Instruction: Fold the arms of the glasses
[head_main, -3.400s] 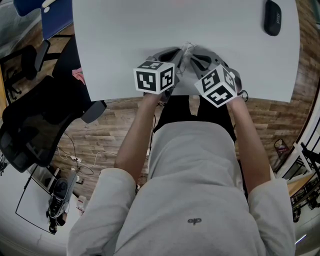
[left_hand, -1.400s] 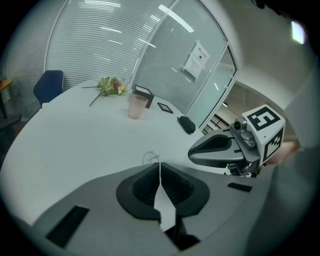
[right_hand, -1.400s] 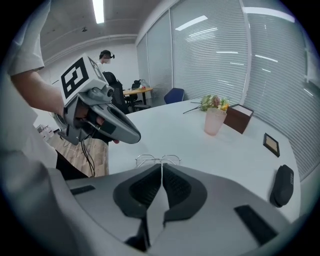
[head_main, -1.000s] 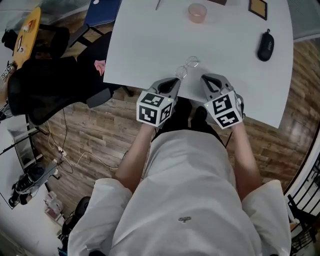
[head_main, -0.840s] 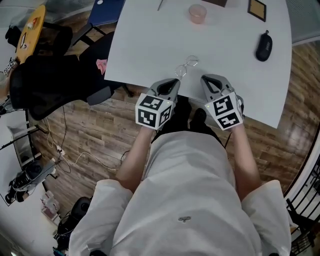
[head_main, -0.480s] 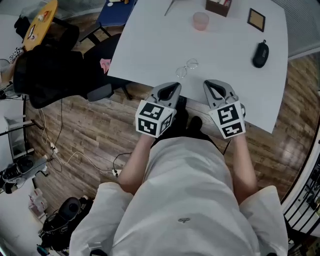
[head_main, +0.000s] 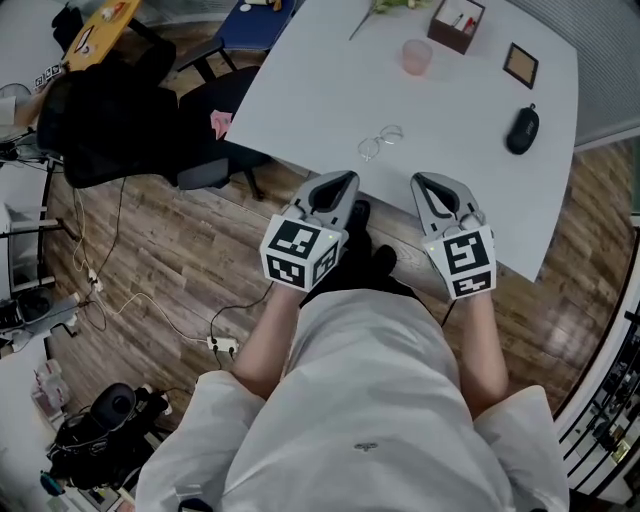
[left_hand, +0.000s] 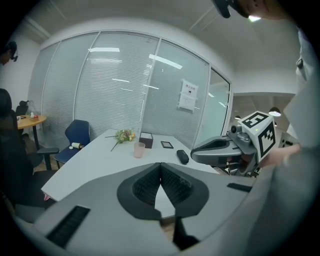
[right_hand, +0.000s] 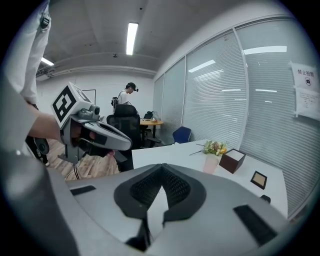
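The glasses (head_main: 380, 142), thin-rimmed with clear lenses, lie on the white table (head_main: 300, 90) near its front edge, and neither gripper touches them. In the head view my left gripper (head_main: 346, 178) and right gripper (head_main: 421, 181) hang side by side over the table's edge, nearer the person than the glasses. Both are shut with nothing between their pads. In the left gripper view the left gripper (left_hand: 160, 164) has its tips together, and the right gripper (left_hand: 220, 148) shows beside it. The right gripper view shows the right gripper (right_hand: 162, 167) likewise shut. The jaws hide the glasses in both gripper views.
On the table's far part stand a pink cup (head_main: 416, 56), a brown box (head_main: 458, 22), a small framed square (head_main: 521, 65) and a black mouse (head_main: 520, 129). A black office chair (head_main: 110, 120) stands left of the table over a wooden floor with cables. A person (right_hand: 127, 100) stands far off.
Both grippers have drawn back from the glasses toward the person and risen. The glasses stay on the table. The head view takes in more of the room.
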